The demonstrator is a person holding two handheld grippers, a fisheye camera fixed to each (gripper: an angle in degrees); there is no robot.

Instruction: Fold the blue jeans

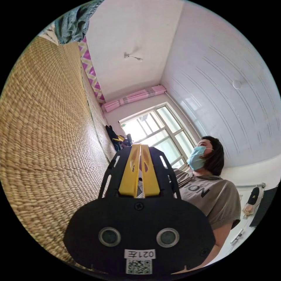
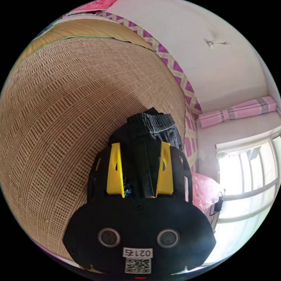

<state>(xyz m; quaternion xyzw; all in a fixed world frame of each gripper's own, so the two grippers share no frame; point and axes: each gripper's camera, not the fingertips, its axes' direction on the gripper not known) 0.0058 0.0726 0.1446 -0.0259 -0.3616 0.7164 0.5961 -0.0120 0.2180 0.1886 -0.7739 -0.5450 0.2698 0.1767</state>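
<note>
**Jeans untouched at the far end of the mat**

The left hand-held gripper (image 1: pixel 140 147) is clenched on nothing: its yellow jaws meet with only a hairline gap and no cloth between them. It points away from the mat (image 1: pixel 44 140), toward the window (image 1: pixel 155 128) and the person (image 1: pixel 209 187), so it looks idle, not mid-grasp.

The jeans (image 1: pixel 74 25) lie as a crumpled blue-grey heap at the far end of the mat in the left gripper view, well apart from that gripper. They are bunched, not spread, so I judge folding has not begun.

The right hand-held gripper (image 2: pixel 140 146) is released, jaws wide. Between and beyond them lies a dark garment (image 2: pixel 152 128), folded, its elastic waistband away from the camera. Whether the jaws touch it I cannot tell. It seems a separate piece already set aside on the mat (image 2: pixel 73 117).
</note>
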